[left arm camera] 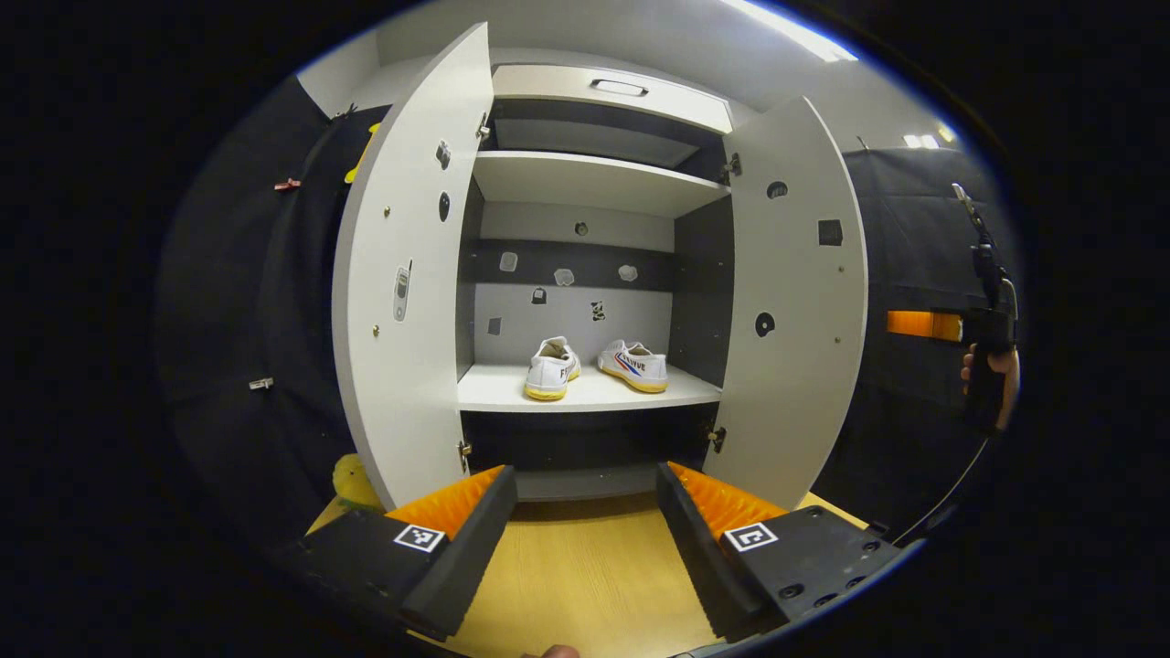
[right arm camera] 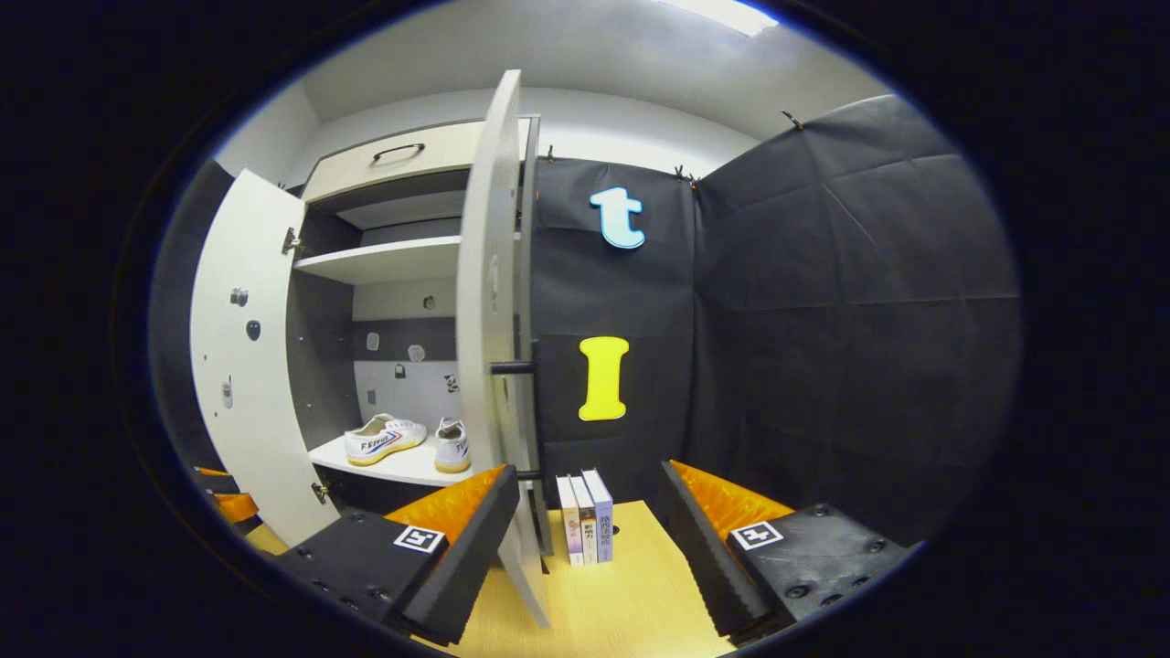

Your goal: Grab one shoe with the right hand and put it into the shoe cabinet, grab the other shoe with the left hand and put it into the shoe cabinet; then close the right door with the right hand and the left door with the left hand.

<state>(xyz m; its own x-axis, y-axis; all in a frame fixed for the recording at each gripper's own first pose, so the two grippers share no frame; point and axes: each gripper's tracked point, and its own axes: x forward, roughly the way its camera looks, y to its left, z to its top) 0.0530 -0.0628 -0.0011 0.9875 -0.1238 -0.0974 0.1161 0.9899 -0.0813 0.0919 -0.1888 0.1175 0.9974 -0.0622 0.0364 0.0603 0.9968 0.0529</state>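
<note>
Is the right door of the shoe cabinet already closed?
No, in the left gripper view the right door stands wide open, as does the left door, with both shoes on the shelf.

Ahead and left of the right gripper (right arm camera: 585, 512), the right door (right arm camera: 489, 366) stood edge-on and hid part of the nearer shoe (right arm camera: 452, 446). Just beyond that gripper's fingers, the three books (right arm camera: 586, 517) bore spine lettering too small to make out. The far gripper (left arm camera: 983, 329), off to the left gripper's (left arm camera: 585, 512) right, was cut by the picture's edge, its jaws untellable.
</note>
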